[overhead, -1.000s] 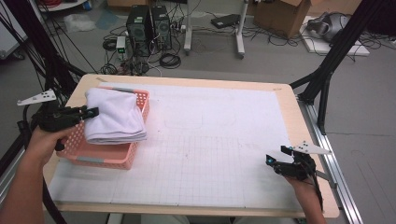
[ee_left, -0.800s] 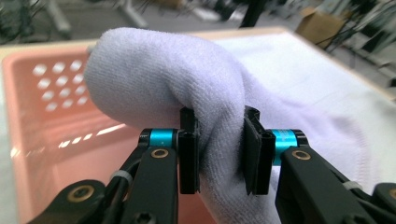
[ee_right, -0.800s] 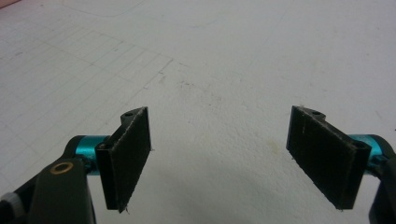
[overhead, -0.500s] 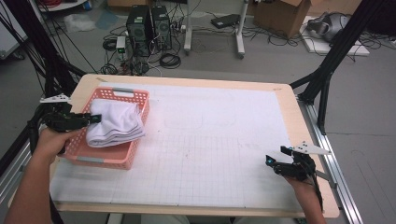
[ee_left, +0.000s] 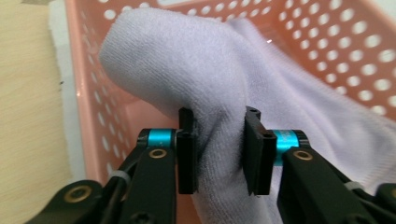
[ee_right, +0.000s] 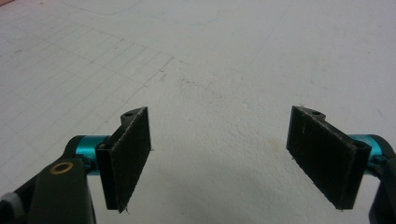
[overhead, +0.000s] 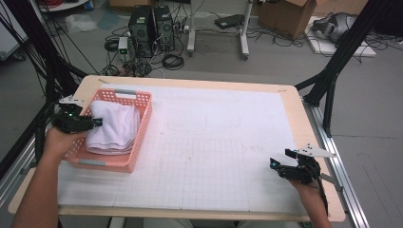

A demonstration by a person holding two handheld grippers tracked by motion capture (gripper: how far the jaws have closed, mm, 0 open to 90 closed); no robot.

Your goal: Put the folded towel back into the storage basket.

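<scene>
One towel (ee_left: 205,79) in basket (ee_left: 327,42), jaws opening.

Wooden table (overhead: 292,102) covered by white gridded mat (overhead: 214,156). Pink perforated basket (overhead: 138,137) sits on mat's left part, just beside left gripper (overhead: 97,122) fingers; bare mat under right gripper (overhead: 273,164) fingers.

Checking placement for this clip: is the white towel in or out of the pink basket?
In: the folded white terry towel lies inside the perforated pink plastic basket.
</scene>
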